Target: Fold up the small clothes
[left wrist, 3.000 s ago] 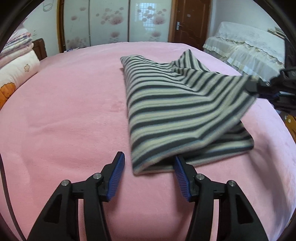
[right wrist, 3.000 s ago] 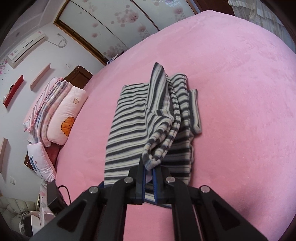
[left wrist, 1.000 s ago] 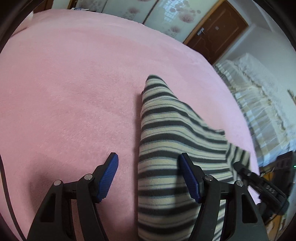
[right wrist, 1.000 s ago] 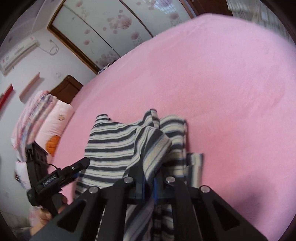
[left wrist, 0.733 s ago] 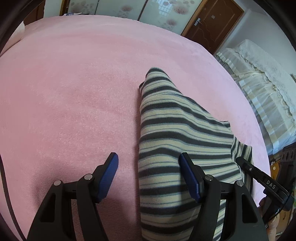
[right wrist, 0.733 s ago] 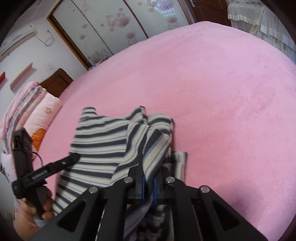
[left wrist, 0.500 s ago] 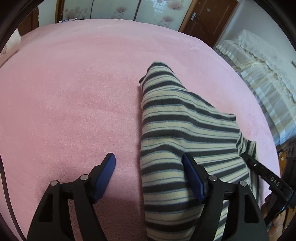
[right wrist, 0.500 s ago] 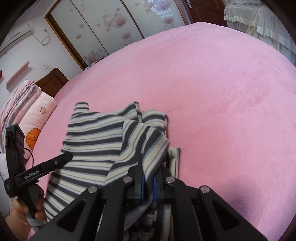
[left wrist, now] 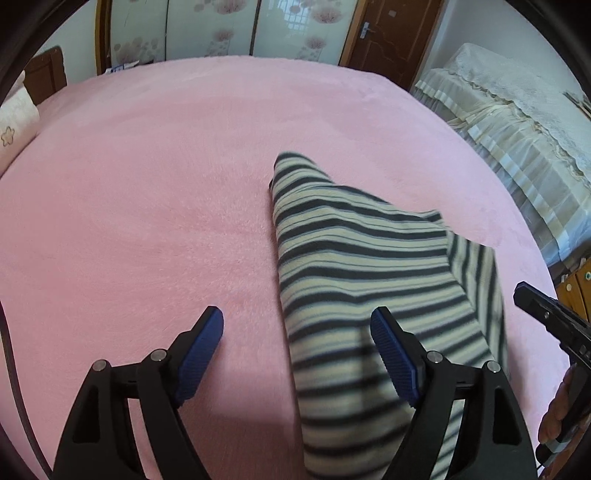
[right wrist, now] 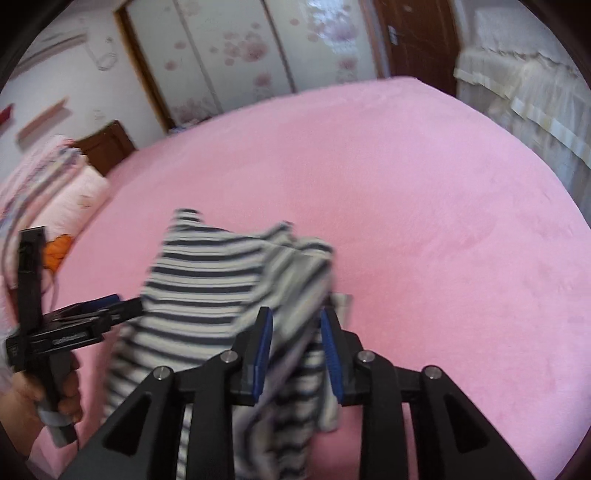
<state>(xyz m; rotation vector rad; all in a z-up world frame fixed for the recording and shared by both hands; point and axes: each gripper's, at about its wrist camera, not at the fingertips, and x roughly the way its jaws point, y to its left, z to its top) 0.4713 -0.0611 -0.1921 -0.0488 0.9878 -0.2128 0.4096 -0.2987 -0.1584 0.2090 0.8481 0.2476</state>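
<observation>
A striped garment (left wrist: 369,254) in dark and cream bands is seen lying folded on the pink bed (left wrist: 147,192), its pointed far corner directed toward the flowered wardrobe doors (left wrist: 229,26).

The left hand-held gripper (left wrist: 297,332) is held wide apart above the bed. Its jaws have just been opening further, and nothing is gripped by them: the left blue pad (left wrist: 207,343) is over bare pink cover, while the right pad is over the near part of the garment, whose edge lies between the two.

The right hand-held gripper (right wrist: 297,332) is seen partly parted. Its jaws have just been opening, and a blurred fold of the garment (right wrist: 221,280) is seen between the blue pads; contact with the cloth cannot be made out through the blur.

In the right wrist view the left hand-held gripper is visible at the left edge, grasped by a person's hand (right wrist: 55,398), with its tips just beside the garment's left edge. Pillows (right wrist: 70,199) are stacked at the head of the bed.
</observation>
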